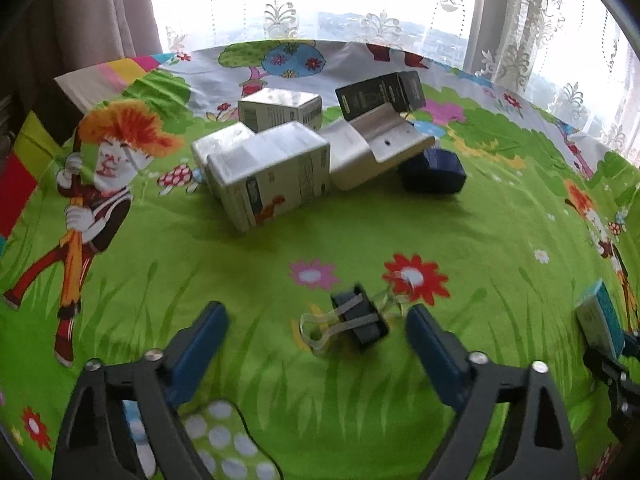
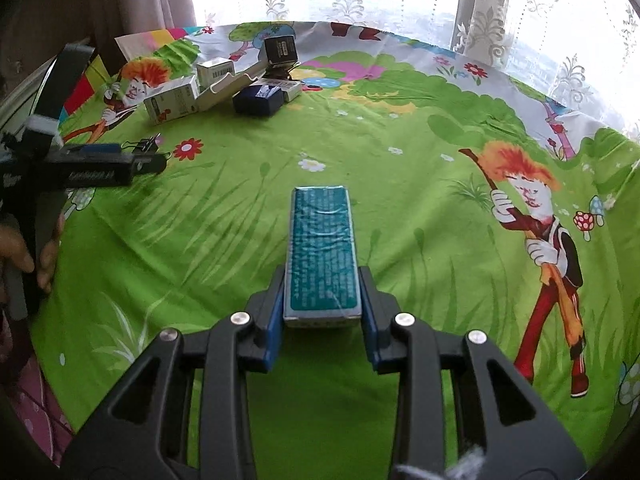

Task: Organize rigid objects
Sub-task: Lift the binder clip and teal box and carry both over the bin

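My left gripper (image 1: pixel 316 326) is open, low over the cloth, with a black binder clip (image 1: pixel 358 318) lying between its fingers, nearer the right one. My right gripper (image 2: pixel 322 292) is shut on a long teal box (image 2: pixel 322 248), held just above the cloth; that box also shows at the right edge of the left wrist view (image 1: pixel 600 318). A cluster of boxes lies at the far side: white boxes (image 1: pixel 272 172), a cream flat case (image 1: pixel 376 144), a dark blue box (image 1: pixel 434 172) and a black box (image 1: pixel 380 94).
A green cartoon-print cloth (image 2: pixel 400 140) covers the table. Lace curtains and a bright window stand behind the far edge. The left gripper and the hand holding it show at the left of the right wrist view (image 2: pixel 100 164).
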Available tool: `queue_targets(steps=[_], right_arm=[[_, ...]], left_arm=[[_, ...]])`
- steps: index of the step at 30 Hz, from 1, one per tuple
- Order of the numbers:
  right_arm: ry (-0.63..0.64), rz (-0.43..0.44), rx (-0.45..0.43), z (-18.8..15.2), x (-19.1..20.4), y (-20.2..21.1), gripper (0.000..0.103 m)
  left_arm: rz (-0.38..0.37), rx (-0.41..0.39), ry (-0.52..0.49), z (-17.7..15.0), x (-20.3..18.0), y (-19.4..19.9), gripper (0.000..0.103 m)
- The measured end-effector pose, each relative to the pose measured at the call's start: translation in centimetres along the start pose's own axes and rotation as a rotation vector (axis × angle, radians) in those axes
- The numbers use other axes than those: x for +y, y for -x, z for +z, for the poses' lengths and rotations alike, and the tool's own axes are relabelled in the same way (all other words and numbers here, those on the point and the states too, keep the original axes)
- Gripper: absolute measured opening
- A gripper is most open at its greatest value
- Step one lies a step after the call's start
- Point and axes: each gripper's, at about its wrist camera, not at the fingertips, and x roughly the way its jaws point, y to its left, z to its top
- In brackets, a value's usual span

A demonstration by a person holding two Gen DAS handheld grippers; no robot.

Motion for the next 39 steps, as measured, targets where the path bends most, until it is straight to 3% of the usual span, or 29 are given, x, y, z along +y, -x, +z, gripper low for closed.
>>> queue_targets(steps=[1,2,3,7,11,16,22,29,32,35,39], right_arm=[[-0.001,-0.002,-0.002,0.0,0.0,0.0,0.037],[-0.001,-0.002,-0.002,0.0,0.1,0.0,0.037],[-0.001,-0.002,-0.002,0.0,0.1,0.0,0.037],[-0.002,-0.003,-0.003,-0.1,0.2,0.0,0.037],[0.001,-0.005,-0.004,-0.1,0.1,0.0,0.037],[0.000,-0.005,-0.004,-0.1,0.1,0.0,0.037],[-0.001,-0.012,-0.006,-0.1,0.3,-0.1,0.037],[0.004,-0.041,-0.011,-0.1,0.3,0.0,0.037],[-0.003,-0.096,-0.049,-0.2,0.3,0.8,0.037],[-0.022,-0.144,-0.148,-0.5,0.1,2.8,0.037],[-0.107,-0.124,-0.181,-1.3,-0.5,4.2,0.037]], left_arm=[[-0.014,-0.006,-0.021,0.2,-0.2,0.1,0.077],[-0.023,-0.010,-0.036,0.2,-0.4,0.3,0.059],[-0.029,-0.011,-0.045,0.2,-0.5,0.5,0.033],[-0.073,-0.032,0.005,-1.5,-0.1,1.9,0.030],[-0.177,-0.064,0.100,-3.7,1.6,3.5,0.030],[-0.170,-0.069,0.089,-4.8,1.5,4.5,0.030],[-0.112,-0.071,0.015,-4.8,0.1,4.3,0.030],[-0.056,-0.071,0.004,-5.0,-0.5,4.5,0.030],[-0.119,-0.060,0.056,-6.0,-1.2,5.3,0.030],[-0.152,-0.049,0.032,-7.3,-3.5,6.3,0.030],[-0.177,-0.020,-0.009,-8.0,-5.7,7.5,0.030]])
